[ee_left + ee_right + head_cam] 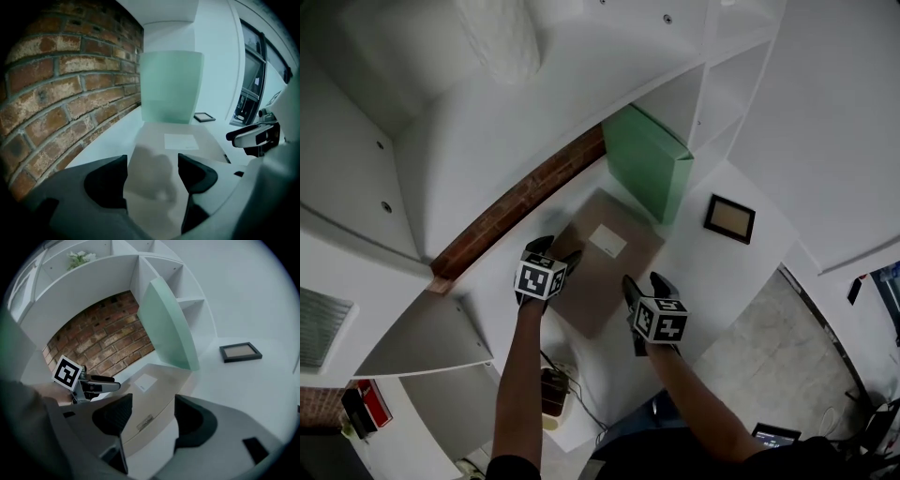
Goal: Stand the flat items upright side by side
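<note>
Lying flat on the white shelf [717, 277], the brown cardboard parcel [600, 272] has its white label [607, 242] facing up and sits about midway between the shelf's back edge, along the brick wall [516, 202], and its front edge. At the parcel's far end a green flat box [652, 164] stands upright on its edge beside a white divider, just beyond the parcel; whether the two touch cannot be told. A small black picture frame [729, 218] lies flat on the front-edge side of the green box, apart from the parcel.

The left gripper [558, 251] hangs over the parcel's near corner on the wall side. Its jaws are spread, with the brown top showing between them, and the pads do not press on it. The right gripper [645, 283] is at the parcel's near corner on the front-edge side. Its jaws are likewise spread, with the parcel's side edge in the gap and nothing pinched.
</note>
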Demonstrator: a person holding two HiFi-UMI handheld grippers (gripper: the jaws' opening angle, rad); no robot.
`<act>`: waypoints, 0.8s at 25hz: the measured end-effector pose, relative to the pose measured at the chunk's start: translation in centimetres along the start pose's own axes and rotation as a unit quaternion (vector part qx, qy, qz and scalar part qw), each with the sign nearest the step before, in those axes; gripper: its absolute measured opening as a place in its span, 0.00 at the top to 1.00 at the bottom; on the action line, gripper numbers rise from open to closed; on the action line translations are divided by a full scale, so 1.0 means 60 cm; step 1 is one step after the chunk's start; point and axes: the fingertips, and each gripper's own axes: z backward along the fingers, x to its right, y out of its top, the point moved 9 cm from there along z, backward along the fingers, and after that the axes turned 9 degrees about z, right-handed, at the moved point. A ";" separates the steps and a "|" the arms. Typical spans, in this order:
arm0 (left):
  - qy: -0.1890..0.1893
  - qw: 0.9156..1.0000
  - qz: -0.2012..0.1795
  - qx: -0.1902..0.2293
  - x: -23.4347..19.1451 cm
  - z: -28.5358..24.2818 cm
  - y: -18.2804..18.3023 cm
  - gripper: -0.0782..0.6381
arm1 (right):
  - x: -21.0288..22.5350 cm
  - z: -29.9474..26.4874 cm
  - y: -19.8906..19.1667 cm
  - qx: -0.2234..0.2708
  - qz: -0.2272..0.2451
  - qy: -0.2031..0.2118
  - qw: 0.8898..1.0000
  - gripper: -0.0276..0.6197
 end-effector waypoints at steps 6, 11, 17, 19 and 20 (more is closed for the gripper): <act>0.004 1.000 -0.011 -0.014 -0.013 -0.026 -0.013 0.46 | 0.000 -0.014 -0.011 -0.020 -0.015 -0.007 1.000 0.55; -0.005 1.000 -0.003 -0.020 -0.022 -0.035 -0.019 0.46 | -0.007 -0.020 -0.021 -0.033 -0.018 0.004 0.999 0.55; -0.014 1.000 0.004 -0.019 -0.028 -0.037 -0.019 0.46 | -0.016 -0.028 -0.033 -0.048 -0.019 0.025 0.998 0.55; -0.016 1.000 0.007 -0.020 -0.028 -0.037 -0.020 0.46 | -0.020 -0.032 -0.033 -0.051 -0.018 0.029 0.998 0.55; -0.018 1.000 0.009 -0.021 -0.029 -0.037 -0.021 0.46 | -0.021 -0.034 -0.033 -0.051 -0.016 0.029 0.998 0.55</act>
